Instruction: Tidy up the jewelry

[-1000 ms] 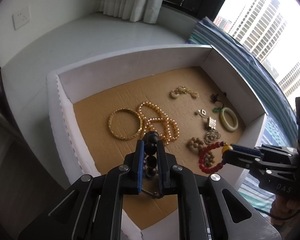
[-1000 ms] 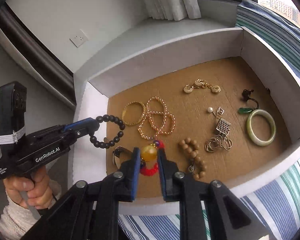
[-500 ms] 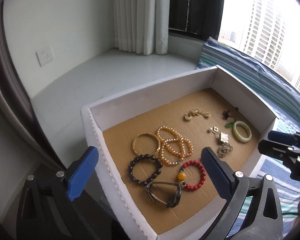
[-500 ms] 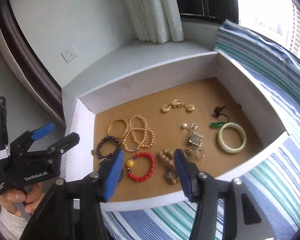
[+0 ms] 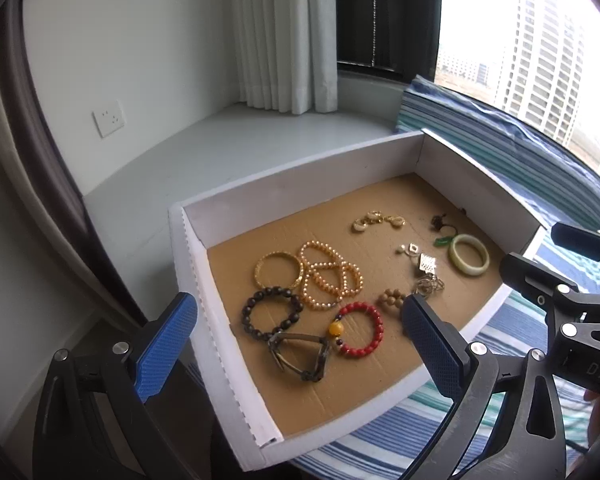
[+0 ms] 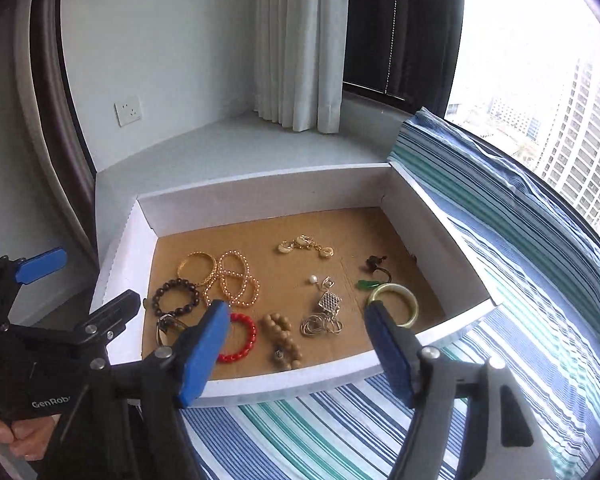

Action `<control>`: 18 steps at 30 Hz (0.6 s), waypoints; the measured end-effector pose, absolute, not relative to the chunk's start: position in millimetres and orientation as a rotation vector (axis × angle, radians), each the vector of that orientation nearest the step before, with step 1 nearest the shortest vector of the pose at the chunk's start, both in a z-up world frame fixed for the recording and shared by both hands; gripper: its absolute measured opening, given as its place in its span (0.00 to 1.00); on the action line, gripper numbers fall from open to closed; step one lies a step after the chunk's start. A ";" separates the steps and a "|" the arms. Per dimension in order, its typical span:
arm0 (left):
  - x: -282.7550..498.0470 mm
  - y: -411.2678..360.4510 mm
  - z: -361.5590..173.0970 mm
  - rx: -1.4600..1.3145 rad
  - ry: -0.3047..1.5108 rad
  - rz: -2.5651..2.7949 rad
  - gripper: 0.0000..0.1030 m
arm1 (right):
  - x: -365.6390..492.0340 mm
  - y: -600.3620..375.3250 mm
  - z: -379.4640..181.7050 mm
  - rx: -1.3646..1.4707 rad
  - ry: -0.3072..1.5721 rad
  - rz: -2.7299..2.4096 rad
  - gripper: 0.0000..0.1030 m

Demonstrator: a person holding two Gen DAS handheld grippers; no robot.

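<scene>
The shallow white cardboard tray with a brown floor holds all the jewelry. The tangled silver chain necklace with a square pendant lies forward and below, between the right hand-held gripper fingers, whose empty jaws are opening. The left hand-held gripper, spread wide and empty, hangs over the dark bead bracelet, farther away.

High-rise apt, curtain, bay window sill, striped bedding

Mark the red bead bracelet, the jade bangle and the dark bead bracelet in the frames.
red bead bracelet [image 5: 378, 330]: left wrist view, on its right-hand arc of beads.
jade bangle [image 5: 456, 255]: left wrist view, on the left of its rim.
dark bead bracelet [image 6: 159, 294]: right wrist view, on its left-hand beads.
</scene>
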State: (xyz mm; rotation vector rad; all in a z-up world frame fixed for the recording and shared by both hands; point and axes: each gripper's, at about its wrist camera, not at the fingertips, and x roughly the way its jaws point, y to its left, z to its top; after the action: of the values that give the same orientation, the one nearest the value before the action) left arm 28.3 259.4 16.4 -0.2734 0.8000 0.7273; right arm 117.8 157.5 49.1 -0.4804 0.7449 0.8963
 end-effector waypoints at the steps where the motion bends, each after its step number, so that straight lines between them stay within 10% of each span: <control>1: 28.5 260.5 16.0 -0.281 0.809 0.729 0.99 | 118.3 158.3 48.4 -0.484 0.744 0.892 0.78; 18: 25.6 277.3 19.1 -0.346 0.834 0.789 0.99 | 122.3 171.3 40.6 -0.510 0.823 0.869 0.78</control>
State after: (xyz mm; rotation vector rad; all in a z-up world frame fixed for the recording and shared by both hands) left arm 25.6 277.3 19.1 -0.3462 0.8335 0.7891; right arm 122.3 171.3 40.6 -0.5100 0.8232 0.8692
